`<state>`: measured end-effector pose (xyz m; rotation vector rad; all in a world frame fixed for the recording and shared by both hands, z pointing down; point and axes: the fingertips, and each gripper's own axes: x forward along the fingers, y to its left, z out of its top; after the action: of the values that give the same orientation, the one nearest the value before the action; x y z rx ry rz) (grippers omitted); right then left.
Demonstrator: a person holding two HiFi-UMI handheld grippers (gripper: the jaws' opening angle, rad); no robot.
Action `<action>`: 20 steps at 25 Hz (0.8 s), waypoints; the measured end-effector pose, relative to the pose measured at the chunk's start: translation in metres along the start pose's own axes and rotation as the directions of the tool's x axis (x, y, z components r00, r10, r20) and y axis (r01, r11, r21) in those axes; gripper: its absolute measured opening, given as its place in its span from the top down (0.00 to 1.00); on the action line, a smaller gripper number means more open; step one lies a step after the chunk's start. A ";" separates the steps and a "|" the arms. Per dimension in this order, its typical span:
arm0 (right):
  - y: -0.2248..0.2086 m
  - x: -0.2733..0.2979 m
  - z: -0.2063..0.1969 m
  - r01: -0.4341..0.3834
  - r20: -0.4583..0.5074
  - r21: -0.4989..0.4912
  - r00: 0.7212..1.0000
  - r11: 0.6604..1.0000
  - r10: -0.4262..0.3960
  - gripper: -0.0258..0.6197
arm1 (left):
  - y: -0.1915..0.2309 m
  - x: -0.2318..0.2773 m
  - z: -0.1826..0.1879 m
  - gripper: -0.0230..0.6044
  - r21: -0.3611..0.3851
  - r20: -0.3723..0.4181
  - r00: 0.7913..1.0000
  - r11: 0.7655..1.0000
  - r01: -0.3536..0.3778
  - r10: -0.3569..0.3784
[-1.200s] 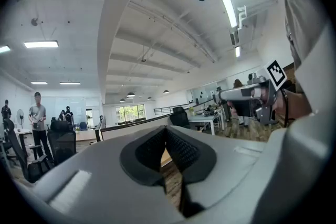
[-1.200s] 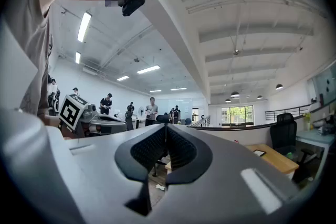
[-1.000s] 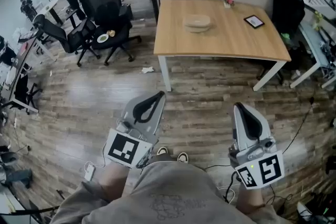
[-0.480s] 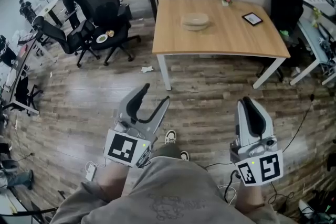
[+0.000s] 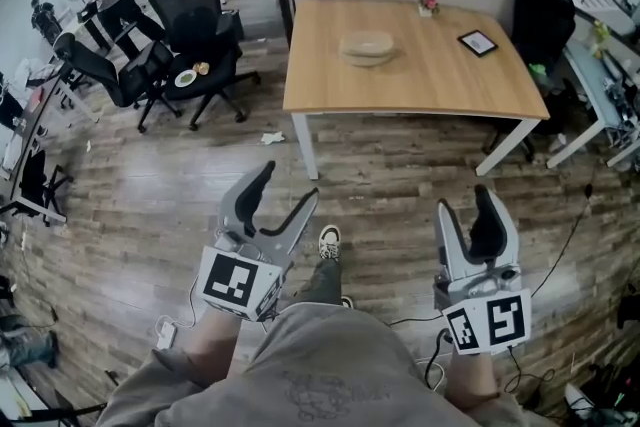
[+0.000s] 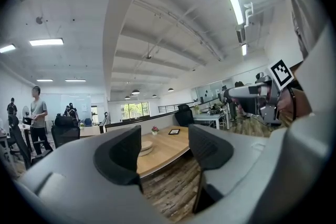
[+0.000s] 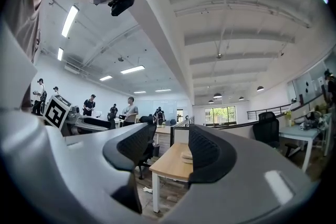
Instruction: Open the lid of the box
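1. While the person stands on the wooden floor, well short of the table, both grippers are held low in front of the body and neither is near the box.
2. The left gripper has its jaws opening. In the left gripper view the gap between the pads is wide and nothing is in it.
3. The right gripper also has its jaws opening. The right gripper view shows a clear gap with nothing held.
4. The box is round and pale and looks closed, with its lid on top. It sits on the table left of the middle, nearer the far edge than the near one.
5. Both gripper views show the box far off beyond the jaws.
6. A small flower pot stands at the table's far edge, and a dark-framed tablet lies toward the far right corner.
7. Black office chairs stand left of the table.
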<state>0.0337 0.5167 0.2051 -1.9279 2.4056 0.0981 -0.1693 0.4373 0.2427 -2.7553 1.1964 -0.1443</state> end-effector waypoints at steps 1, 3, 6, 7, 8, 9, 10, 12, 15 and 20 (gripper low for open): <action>-0.003 0.005 -0.002 0.001 -0.005 -0.002 1.000 1.000 -0.001 0.62 | 0.003 0.006 -0.001 0.51 0.002 -0.001 1.000 1.000 0.003 -0.003; -0.010 0.019 -0.006 0.003 -0.016 -0.003 1.000 1.000 -0.004 0.62 | 0.008 0.020 -0.003 0.51 0.001 -0.002 1.000 1.000 0.015 -0.015; -0.023 0.045 -0.011 0.016 -0.023 -0.001 1.000 1.000 -0.016 0.62 | 0.022 0.044 -0.008 0.52 -0.007 -0.008 1.000 1.000 0.027 -0.027; -0.027 0.056 -0.013 0.019 -0.024 -0.001 1.000 1.000 -0.019 0.62 | 0.028 0.053 -0.010 0.52 -0.009 -0.010 1.000 1.000 0.029 -0.029; -0.031 0.066 -0.015 0.020 -0.027 -0.002 0.999 1.000 -0.020 0.62 | 0.034 0.063 -0.011 0.52 -0.010 -0.010 0.999 0.999 0.030 -0.031; -0.033 0.077 -0.017 0.019 -0.032 -0.001 0.999 1.000 -0.019 0.62 | 0.041 0.072 -0.012 0.52 -0.010 -0.008 0.999 0.999 0.032 -0.032; -0.036 0.089 -0.019 0.015 -0.039 0.001 0.999 1.000 -0.015 0.62 | 0.049 0.082 -0.013 0.52 -0.010 -0.006 0.999 0.999 0.033 -0.033; -0.042 0.116 -0.021 0.007 -0.053 0.003 0.999 1.000 -0.007 0.62 | 0.067 0.103 -0.013 0.52 -0.012 -0.007 0.999 0.999 0.032 -0.032; -0.050 0.158 -0.023 0.000 -0.071 0.002 0.997 1.000 0.000 0.62 | 0.093 0.135 -0.014 0.53 -0.022 -0.009 0.999 0.999 0.036 -0.037; -0.062 0.229 -0.023 -0.004 -0.085 -0.003 0.996 1.000 0.004 0.62 | 0.140 0.188 -0.018 0.53 -0.048 -0.048 0.998 0.998 0.044 -0.047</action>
<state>0.0441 0.2784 0.2081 -1.9672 2.4635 0.0206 -0.1452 0.2037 0.2443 -2.8366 1.1636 -0.1915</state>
